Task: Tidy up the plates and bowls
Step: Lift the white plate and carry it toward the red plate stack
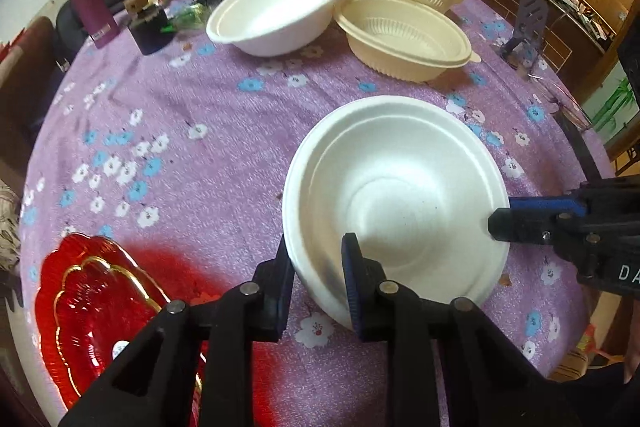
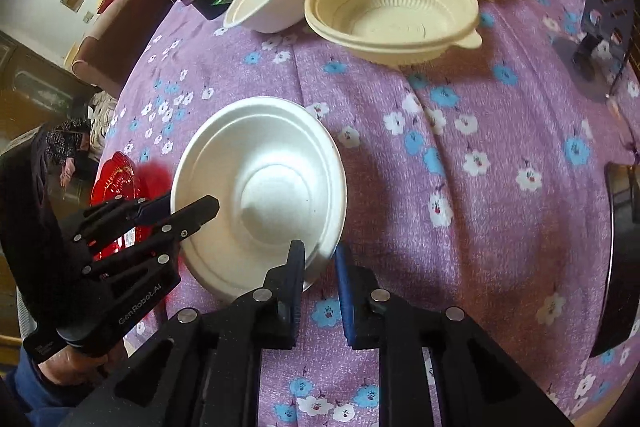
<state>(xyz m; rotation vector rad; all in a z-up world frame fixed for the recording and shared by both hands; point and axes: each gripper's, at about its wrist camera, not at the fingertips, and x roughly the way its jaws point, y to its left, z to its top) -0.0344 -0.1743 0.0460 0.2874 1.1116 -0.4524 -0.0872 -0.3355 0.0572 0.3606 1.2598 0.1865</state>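
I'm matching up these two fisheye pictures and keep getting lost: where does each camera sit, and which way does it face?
Left wrist: sits on the left gripper, looking steeply down along its fingers at the near white bowl, whose rim they clamp; the right gripper enters from the right.
Right wrist: sits on the right gripper, looking down at that bowl's opposite rim, also clamped; the left gripper and a hand show at left.
Shared: near white bowl, red plate, far white bowl, two beige bowls, floral tablecloth.
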